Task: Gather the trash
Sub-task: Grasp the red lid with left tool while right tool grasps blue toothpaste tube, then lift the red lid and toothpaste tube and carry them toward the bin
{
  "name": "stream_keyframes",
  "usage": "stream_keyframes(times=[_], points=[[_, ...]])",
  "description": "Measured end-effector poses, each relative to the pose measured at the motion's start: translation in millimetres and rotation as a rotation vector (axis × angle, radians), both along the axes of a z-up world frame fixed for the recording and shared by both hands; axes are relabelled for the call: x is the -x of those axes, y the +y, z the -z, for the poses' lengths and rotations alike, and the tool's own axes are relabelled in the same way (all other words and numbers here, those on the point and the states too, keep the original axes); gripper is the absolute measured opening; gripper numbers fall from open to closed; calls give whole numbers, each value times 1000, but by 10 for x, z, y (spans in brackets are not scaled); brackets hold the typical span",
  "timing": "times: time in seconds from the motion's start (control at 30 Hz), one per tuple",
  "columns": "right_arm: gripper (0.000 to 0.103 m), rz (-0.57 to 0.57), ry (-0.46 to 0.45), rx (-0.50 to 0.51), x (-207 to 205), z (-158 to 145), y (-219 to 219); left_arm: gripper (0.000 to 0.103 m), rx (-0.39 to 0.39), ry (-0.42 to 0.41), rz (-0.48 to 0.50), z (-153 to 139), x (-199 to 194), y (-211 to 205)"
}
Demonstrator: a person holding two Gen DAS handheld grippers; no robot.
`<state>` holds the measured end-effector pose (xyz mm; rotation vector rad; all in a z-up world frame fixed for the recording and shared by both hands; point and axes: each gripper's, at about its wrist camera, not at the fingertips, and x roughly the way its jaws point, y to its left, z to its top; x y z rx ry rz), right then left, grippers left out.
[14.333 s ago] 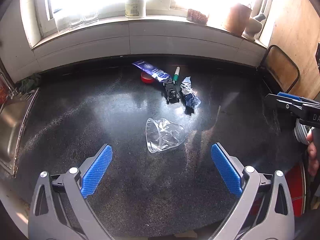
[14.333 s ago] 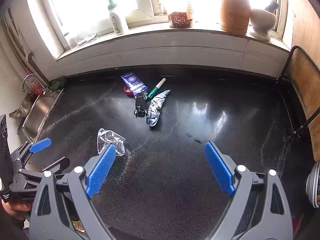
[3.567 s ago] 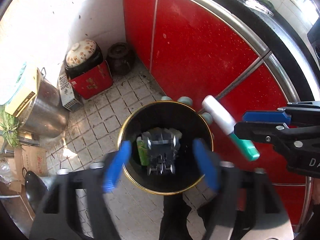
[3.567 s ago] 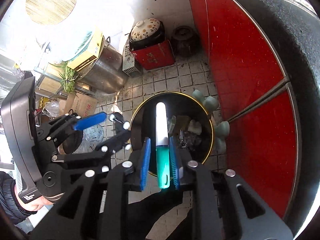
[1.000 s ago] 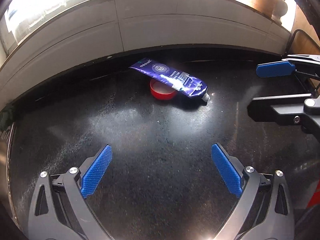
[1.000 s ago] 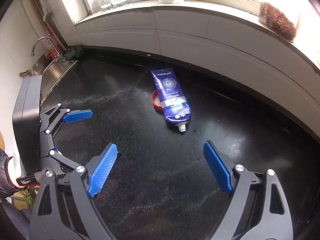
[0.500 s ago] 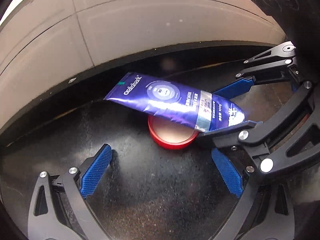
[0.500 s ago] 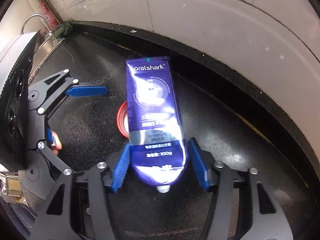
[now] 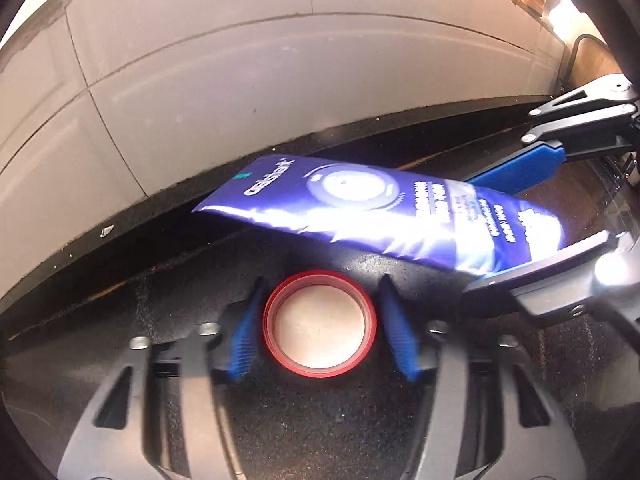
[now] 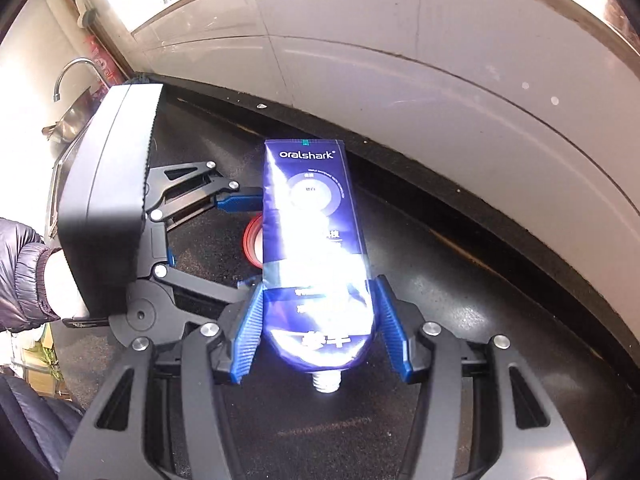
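- Blue pads of the left gripper (image 9: pixel 320 328) flank a red lid (image 9: pixel 320 324) that lies open side up on the black speckled bench (image 9: pixel 168 292); its jaws are closing, blurred with motion, and a thin dark gap shows on each side of the lid, so it is not yet clamped.
- The lid's pale inner face looks up, and it sits close to the back edge of the bench, below the white tiled wall (image 9: pixel 248 92).
- A purple toothpaste tube (image 10: pixel 316 256) marked "oralshark" is clenched by the right gripper (image 10: pixel 320 336), whose pads press on its sides near the threaded, capless neck.
- The tube's flat crimped end points toward the wall and, in the left wrist view, hangs above and behind the lid, clear of it.
- From the right wrist view the tube covers most of the lid, with only a red arc showing at its left edge.
- A person's hand (image 10: pixel 60 284) in a dark puffy sleeve (image 10: pixel 20 268) holds the left gripper's black body.
- A steel sink with a curved tap (image 10: pixel 68 76) lies at the far left end of the bench.
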<state>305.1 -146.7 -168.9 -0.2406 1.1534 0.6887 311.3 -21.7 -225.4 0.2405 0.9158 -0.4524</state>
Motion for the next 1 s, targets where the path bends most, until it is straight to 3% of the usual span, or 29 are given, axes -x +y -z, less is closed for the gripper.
stream_keyframes(times=[0.17,0.37,0.57,1.0], points=[[53,32,-31,5,153,-175,-126,48,-27,7,-49,-42,91,-3],[53,47,-87,-7,446,-446,-56,48,-35,-21,-105,-387,377,-39],[53,50,-120,-19,958,-638,-102,48,-34,-44,-177,-788,965,39],[53,15,-127,-17,2087,-706,-188,48,-38,-41,-280,-961,2252,211]])
